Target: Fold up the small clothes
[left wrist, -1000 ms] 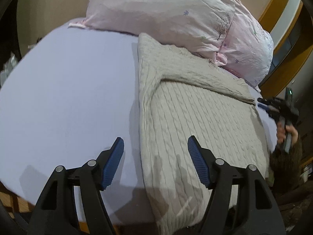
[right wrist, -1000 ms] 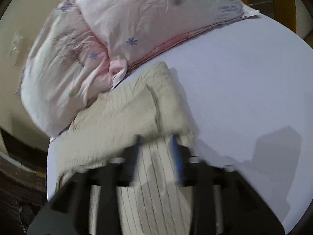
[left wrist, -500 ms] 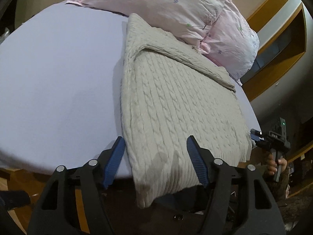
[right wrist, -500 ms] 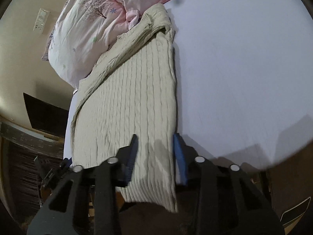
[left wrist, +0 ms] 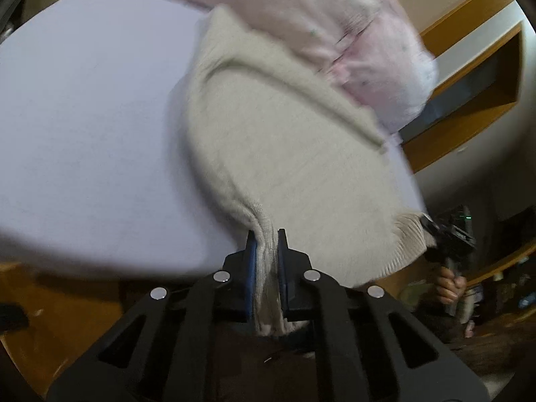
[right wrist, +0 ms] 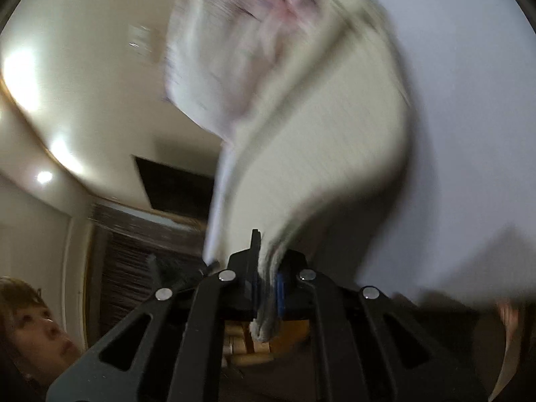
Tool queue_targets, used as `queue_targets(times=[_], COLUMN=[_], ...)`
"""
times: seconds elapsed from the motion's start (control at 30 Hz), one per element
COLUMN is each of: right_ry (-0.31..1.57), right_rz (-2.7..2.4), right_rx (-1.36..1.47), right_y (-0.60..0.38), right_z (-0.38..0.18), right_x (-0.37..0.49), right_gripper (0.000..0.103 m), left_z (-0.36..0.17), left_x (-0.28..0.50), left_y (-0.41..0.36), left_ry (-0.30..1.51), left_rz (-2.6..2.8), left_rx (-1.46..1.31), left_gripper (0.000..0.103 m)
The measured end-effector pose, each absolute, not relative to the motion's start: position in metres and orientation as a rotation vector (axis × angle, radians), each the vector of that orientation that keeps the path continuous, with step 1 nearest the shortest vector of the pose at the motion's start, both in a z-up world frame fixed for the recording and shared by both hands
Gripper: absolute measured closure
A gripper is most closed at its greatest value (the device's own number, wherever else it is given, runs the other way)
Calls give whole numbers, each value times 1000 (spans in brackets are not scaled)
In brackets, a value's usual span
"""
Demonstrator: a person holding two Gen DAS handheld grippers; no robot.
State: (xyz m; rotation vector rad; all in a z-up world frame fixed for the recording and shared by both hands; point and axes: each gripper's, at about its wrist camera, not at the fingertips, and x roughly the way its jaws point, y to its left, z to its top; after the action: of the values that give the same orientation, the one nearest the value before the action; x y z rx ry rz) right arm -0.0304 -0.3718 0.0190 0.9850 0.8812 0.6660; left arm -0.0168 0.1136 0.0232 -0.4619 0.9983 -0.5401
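Observation:
A cream cable-knit sweater (left wrist: 284, 140) lies on the lavender bed sheet (left wrist: 83, 117), its top by the pink pillows. My left gripper (left wrist: 266, 248) is shut on the sweater's near left hem corner at the bed's edge. My right gripper (right wrist: 268, 261) is shut on the other hem corner of the sweater (right wrist: 335, 140) and lifts it; it also shows in the left wrist view (left wrist: 445, 238) at the right. Both views are blurred by motion.
Pink floral pillows (left wrist: 335, 23) lie at the head of the bed. The wooden bed frame (left wrist: 50, 301) shows below the mattress edge. A person's face (right wrist: 30, 321) is at the lower left of the right wrist view. A dark screen (right wrist: 174, 187) hangs on the wall.
Both grippers have closed on the sweater's hem corners. The hem has come up off the bed's edge, and both cameras are now moving fast.

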Motion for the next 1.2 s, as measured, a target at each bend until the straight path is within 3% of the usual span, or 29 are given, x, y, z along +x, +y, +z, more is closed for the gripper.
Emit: queue_targets(times=[0.17,0.27,0.43,0.57,0.6,0.63,0.67,0.7,0.73,0.8,0.97,1.2], right_ry=[658,588,736,783,769,751,712,657,619,581,586,621], right_rz=[663,570,288,243,238,240,232,199,175,104,87,123], right_rx=[1007,1088,1172,1181,1163,1160,1166,1162,1153,1113,1076,1037], right_y=[-395,-413,-426,-426,-427,-430,-434,-440,-443,-450,-460,-448], right_z=[82,87,23,2,6,10,14,19,21,26,31,23], right_x=[55,129,222,234,235,235,234,227,221,208,199,203], right_gripper=[96,96,96,91,79,53,36,16,12,10,10,10], left_z=[88,105,53,26,26,27,30,33,40,50,34,6], left_x=[67,152,273,294,294,292,290,287,279,268,252,245], left_y=[110,111,106,109,112,115,123,128,136,141,141,123], left_ry=[817,740,858,907,909,911,902,890,861,820,946,1067], left_rz=[-514,-404,-212,-206,-227,-239,-262,-265,-244,-237,-284,-392], left_rx=[-380,-405,-437,-478,-492,-506,-545,-560,-566,-559,-549,-620], left_gripper=[92,92,94,94,94,90,86,71,40,11,12,36])
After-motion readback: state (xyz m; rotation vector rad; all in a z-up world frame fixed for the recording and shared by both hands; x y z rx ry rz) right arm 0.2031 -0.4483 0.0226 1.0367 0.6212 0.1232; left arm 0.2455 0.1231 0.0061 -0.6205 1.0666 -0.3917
